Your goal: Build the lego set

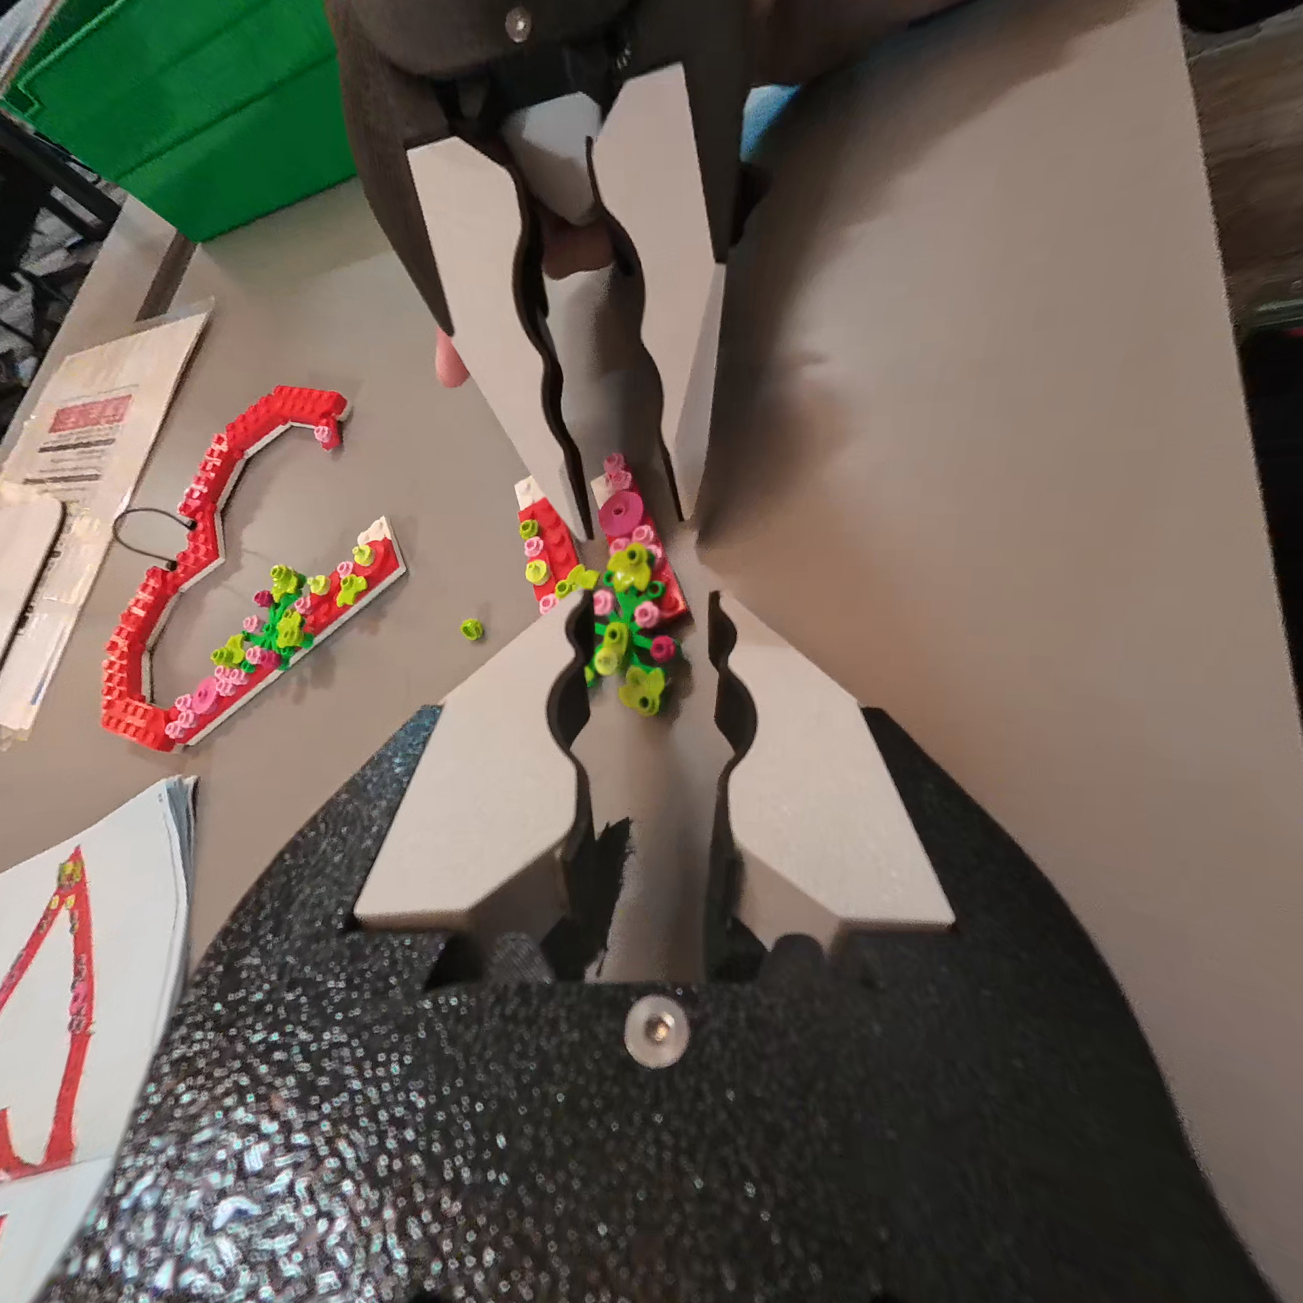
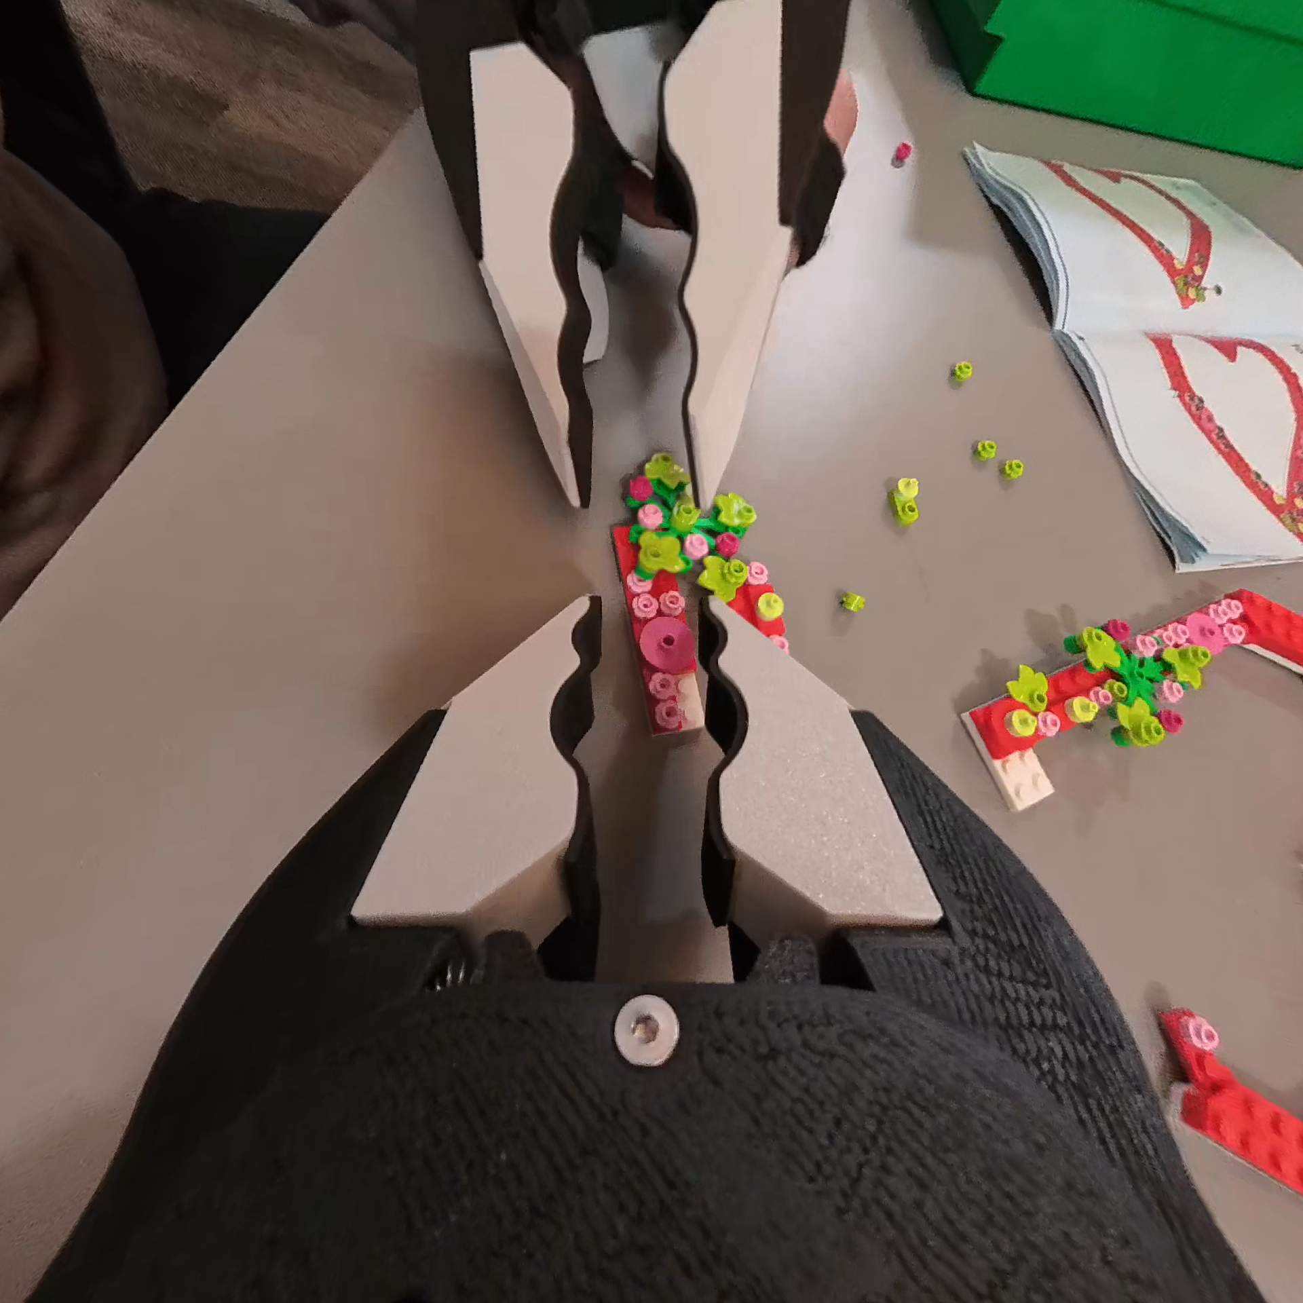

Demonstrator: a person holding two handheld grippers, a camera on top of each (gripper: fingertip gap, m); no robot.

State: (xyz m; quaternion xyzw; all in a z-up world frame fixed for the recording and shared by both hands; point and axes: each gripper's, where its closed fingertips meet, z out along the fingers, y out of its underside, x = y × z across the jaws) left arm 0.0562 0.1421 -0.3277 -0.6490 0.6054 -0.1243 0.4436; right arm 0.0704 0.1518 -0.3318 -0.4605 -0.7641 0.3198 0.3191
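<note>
Instruction booklet [image 1: 92, 987] cut by edge

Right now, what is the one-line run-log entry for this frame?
stage: joining flowered red brick strip | left claw: open, straddling its flower end | right claw: open, straddling its other end | grey table: strip resting

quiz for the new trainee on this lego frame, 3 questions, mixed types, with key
1. True or false: the instruction booklet lies closed on the table.
2. Which thing lies between the fingers of the right hand-held gripper?
A. the flowered red strip
B. a blue wheel
C. a yellow minifigure
3. In one word: what colour is the bin at the far side of the table?

Key: 1 false, it lies open. 2 A. 3 green.
</note>
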